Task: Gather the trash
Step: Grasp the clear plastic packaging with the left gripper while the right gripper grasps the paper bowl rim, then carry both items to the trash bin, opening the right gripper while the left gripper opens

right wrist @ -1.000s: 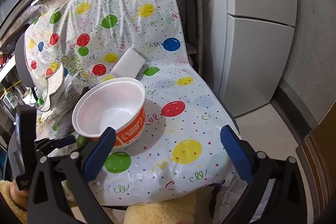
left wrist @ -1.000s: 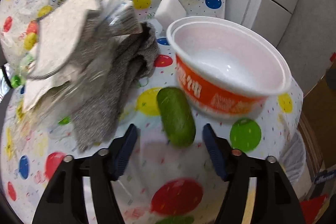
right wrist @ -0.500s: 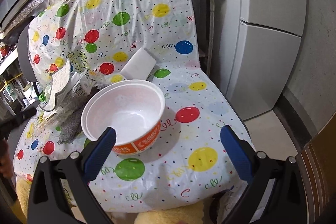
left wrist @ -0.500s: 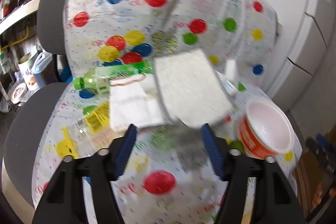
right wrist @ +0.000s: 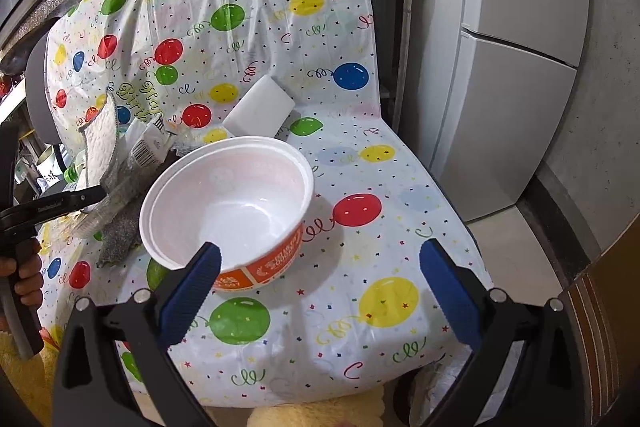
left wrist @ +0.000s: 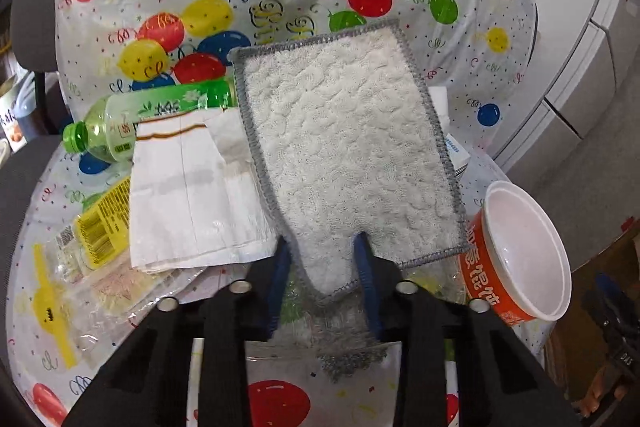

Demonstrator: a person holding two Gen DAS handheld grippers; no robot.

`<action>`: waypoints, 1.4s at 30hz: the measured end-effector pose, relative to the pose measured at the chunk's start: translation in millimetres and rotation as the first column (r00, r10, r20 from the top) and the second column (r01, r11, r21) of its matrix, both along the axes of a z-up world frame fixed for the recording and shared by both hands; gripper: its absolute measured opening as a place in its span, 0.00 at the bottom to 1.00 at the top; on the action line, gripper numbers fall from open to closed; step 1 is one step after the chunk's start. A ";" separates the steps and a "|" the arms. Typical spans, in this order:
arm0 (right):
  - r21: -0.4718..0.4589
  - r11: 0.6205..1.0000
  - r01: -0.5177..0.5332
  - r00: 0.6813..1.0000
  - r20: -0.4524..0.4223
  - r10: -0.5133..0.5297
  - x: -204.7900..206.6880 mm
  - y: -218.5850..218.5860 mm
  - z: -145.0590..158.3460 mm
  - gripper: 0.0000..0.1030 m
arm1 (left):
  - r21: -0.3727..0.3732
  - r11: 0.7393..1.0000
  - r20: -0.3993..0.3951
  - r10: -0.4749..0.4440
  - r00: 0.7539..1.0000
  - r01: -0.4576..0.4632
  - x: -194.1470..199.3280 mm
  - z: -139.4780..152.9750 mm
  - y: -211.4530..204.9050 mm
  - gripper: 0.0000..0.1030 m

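My left gripper is shut on the lower edge of a white terry cloth with grey trim, which stands up in front of the camera and also shows in the right wrist view. Behind it lie a green plastic bottle, a white paper napkin and a clear wrapper with a yellow label. An empty white and orange noodle bowl sits to the right. My right gripper is open and empty, just in front of the same bowl.
Everything lies on a chair covered with a balloon-print plastic sheet. A white sponge block leans at the seat back. A grey fridge stands to the right. A grey knitted cloth lies left of the bowl.
My left gripper has pulled back from the green object by the bowl and closed on the white cloth. The right gripper has moved slightly closer to the bowl, still open.
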State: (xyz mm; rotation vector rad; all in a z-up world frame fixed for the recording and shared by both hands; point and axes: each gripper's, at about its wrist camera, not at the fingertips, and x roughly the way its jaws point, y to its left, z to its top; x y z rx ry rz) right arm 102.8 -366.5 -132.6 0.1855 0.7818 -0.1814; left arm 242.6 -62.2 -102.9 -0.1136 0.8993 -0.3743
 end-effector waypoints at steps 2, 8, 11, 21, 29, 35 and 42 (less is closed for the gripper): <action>-0.004 1.000 -0.001 1.000 0.005 0.001 -3.4 0.8 2.4 0.94 | 0.011 1.000 0.041 0.006 0.999 -0.006 -7.9 11.1 2.7 0.13; -0.008 1.000 -0.002 1.000 0.031 0.002 -16.5 4.4 15.1 0.94 | -0.031 0.999 0.171 0.027 0.985 -0.022 -37.6 58.8 27.7 0.03; -0.009 1.000 -0.001 0.999 0.054 0.001 -22.9 6.9 21.6 0.94 | -0.023 0.999 0.227 0.041 0.973 -0.037 -56.5 81.1 34.0 0.03; 0.089 0.996 -0.030 1.000 0.008 0.030 5.4 -0.4 -3.3 0.59 | -0.040 0.997 0.180 0.079 0.980 -0.073 -96.3 63.0 48.2 0.03; 0.250 0.968 0.012 0.998 -0.063 0.004 45.2 -13.6 -36.6 0.55 | -0.013 0.998 0.120 0.068 0.990 -0.067 -84.1 37.0 41.3 0.03; 0.261 0.965 0.031 0.999 -0.041 -0.021 49.8 -8.8 -29.7 0.10 | -0.015 0.998 0.138 0.061 0.989 -0.060 -90.2 45.2 37.3 0.03; 0.245 0.969 0.041 0.995 0.082 -0.062 6.0 -20.4 12.9 0.06 | -0.057 0.998 0.244 -0.009 0.970 0.024 -117.7 90.8 14.5 0.03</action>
